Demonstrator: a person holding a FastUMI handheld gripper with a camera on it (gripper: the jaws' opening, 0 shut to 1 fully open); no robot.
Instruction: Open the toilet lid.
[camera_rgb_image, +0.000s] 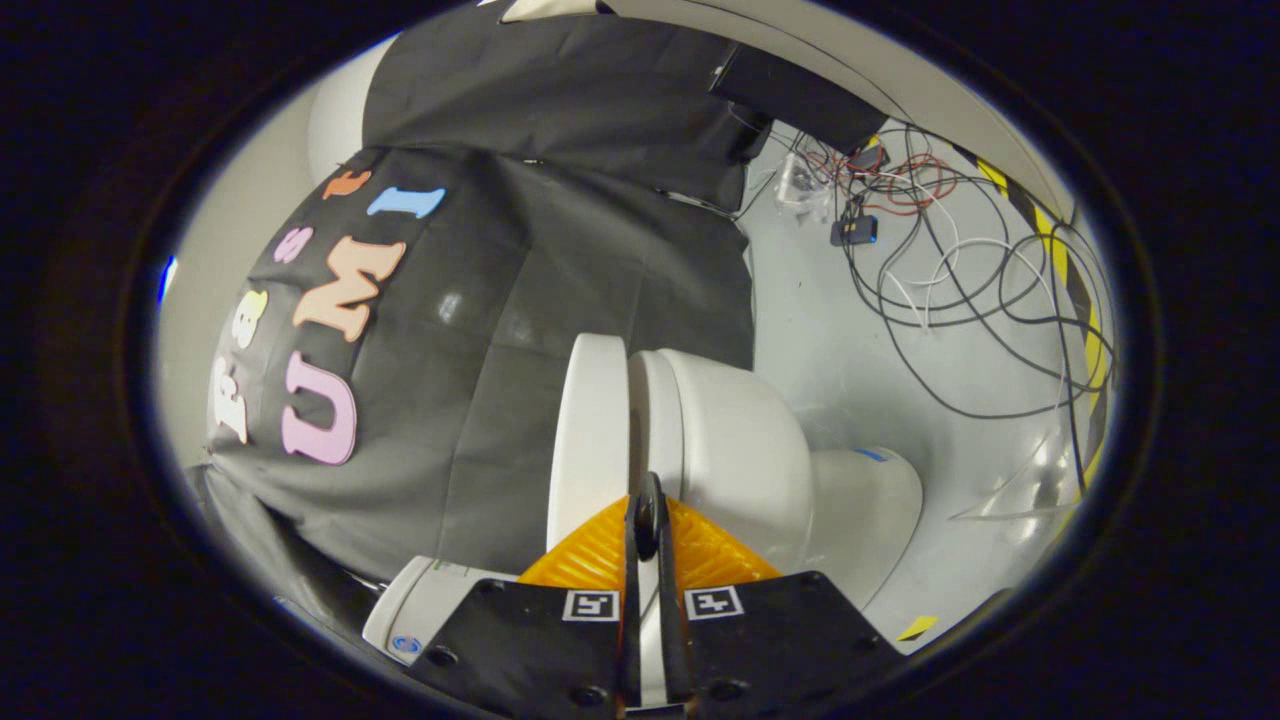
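Observation:
A white toilet lies straight ahead and looks turned on its side, because the view is rolled. Its lid (588, 430) is the flat white slab next to the black cloth. The rounded bowl (735, 450) sits on the lid's other side, with a thin dark seam between them. The pedestal (865, 500) meets the pale floor. My gripper (648, 522) is at the lid's front edge. Its two fingers are drawn close together, and a narrow white strip of the rim is pinched between them.
Black cloth wall (560, 250) hangs right behind the lid. Several loose cables (960, 290) and a small black box (853, 231) lie on the pale floor (830, 340) beyond the bowl. Yellow-black tape (1085, 300) marks the floor's far edge. A white labelled part (425, 605) sits beside my fingers.

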